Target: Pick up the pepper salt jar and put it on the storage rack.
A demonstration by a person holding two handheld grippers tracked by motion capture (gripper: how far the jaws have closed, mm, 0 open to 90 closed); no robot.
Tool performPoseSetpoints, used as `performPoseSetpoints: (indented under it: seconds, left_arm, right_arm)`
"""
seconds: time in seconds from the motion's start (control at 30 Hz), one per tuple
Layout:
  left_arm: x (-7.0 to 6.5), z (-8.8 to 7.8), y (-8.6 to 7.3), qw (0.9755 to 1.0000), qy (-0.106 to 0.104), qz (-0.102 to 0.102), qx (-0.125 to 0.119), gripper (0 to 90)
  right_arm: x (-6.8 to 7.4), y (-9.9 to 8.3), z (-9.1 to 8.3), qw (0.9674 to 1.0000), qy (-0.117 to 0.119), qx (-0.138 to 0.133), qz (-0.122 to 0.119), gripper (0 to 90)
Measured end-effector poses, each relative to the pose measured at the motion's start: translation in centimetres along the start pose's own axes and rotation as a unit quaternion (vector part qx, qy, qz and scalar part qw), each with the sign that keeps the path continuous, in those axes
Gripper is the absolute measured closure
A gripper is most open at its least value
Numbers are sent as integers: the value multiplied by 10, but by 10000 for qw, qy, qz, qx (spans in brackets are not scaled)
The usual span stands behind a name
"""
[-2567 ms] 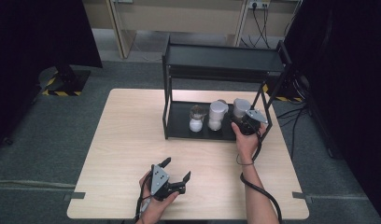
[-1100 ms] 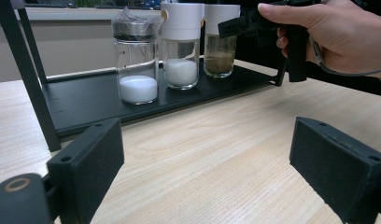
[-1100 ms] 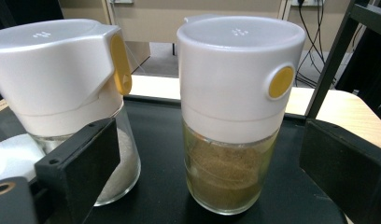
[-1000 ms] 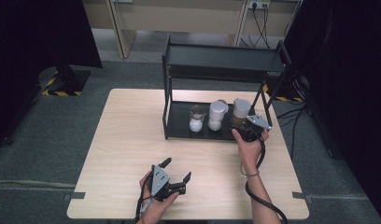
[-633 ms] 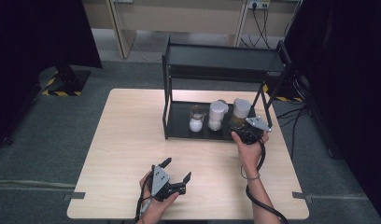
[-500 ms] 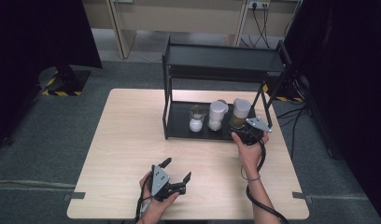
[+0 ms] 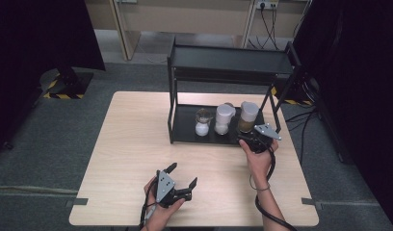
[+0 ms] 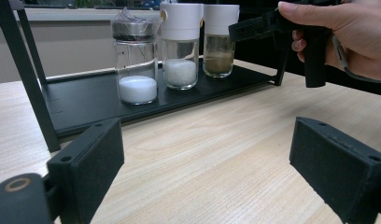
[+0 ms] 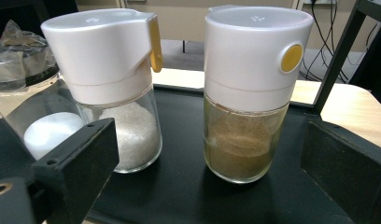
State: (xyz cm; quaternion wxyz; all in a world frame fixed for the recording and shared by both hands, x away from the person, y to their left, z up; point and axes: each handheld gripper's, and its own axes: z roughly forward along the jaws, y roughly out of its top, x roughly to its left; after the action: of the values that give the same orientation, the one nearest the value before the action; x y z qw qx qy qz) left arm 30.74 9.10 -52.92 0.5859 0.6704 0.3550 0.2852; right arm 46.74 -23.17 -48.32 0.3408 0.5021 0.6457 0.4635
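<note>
Right gripper view shows jar's yellow button.

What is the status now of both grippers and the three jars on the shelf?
Right gripper open, facing brown-powder jar, not touching. Left gripper open, low over table. Nothing between jaws and jar.

In the right gripper view, the left claw pad hides the lower part of the foil-covered jar at the left of the frame, and the frame edge cuts this jar too. The rack post at the upper right is cut off by the top edge. In the high view, the right claw covers the base of the brown-filled shaker. The print on the white lids is too small to read. In the left gripper view, the hand is cut off at the right edge.
</note>
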Motion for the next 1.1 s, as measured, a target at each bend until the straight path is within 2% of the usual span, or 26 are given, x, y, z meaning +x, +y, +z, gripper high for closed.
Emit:
performPoseSetpoints:
  seconds: [0.67, 0.83, 1.1]
  left_arm:
    - [0, 0, 0, 10000, -1, 9, -4, 94]
    - [0, 0, 0, 10000, -2, 8, 1, 95]
    - [-1, 0, 0, 10000, -3, 6, 0, 95]
  right_arm:
    - [3, -11, -14, 9999, 135, -30, 74, 46]
    - [5, -14, -18, 9999, 131, -33, 9, 45]
    - [6, -17, -22, 9998, 196, -34, 34, 45]
